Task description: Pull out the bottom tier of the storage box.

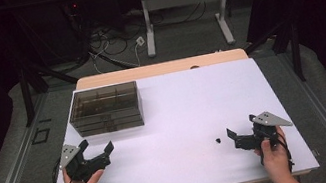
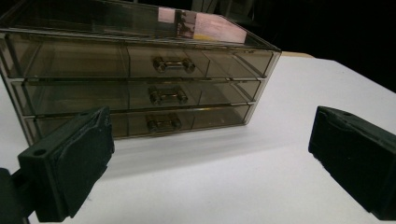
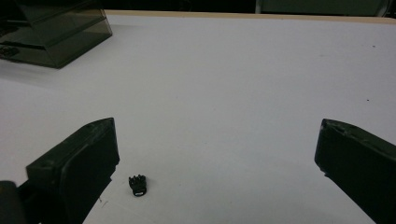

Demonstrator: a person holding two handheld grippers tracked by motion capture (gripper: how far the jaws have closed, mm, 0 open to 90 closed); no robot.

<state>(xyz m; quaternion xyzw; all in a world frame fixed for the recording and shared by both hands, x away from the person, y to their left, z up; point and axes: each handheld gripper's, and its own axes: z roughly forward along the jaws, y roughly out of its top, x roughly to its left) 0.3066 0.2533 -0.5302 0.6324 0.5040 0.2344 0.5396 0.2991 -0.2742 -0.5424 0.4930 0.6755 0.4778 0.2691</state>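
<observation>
A smoky transparent drawer box (image 1: 105,109) stands at the back left of the white table top (image 1: 190,112). In the left gripper view the drawer box (image 2: 140,79) shows three shut drawers, each with a metal handle. My left gripper (image 1: 96,146) is open a short way in front of the box, and nothing is between its fingers (image 2: 70,163). A small black piece (image 1: 218,140) lies on the table just left of my open right gripper (image 1: 240,127). In the right gripper view the black piece (image 3: 137,185) sits close to the left finger (image 3: 79,163), not gripped.
A person's hands hold both grippers near the table's front edge. A corner of the drawer box (image 3: 56,32) shows far off in the right gripper view. Behind the table is a floor with cables (image 1: 107,45) and another table's legs (image 1: 149,28). Dark stands flank both sides.
</observation>
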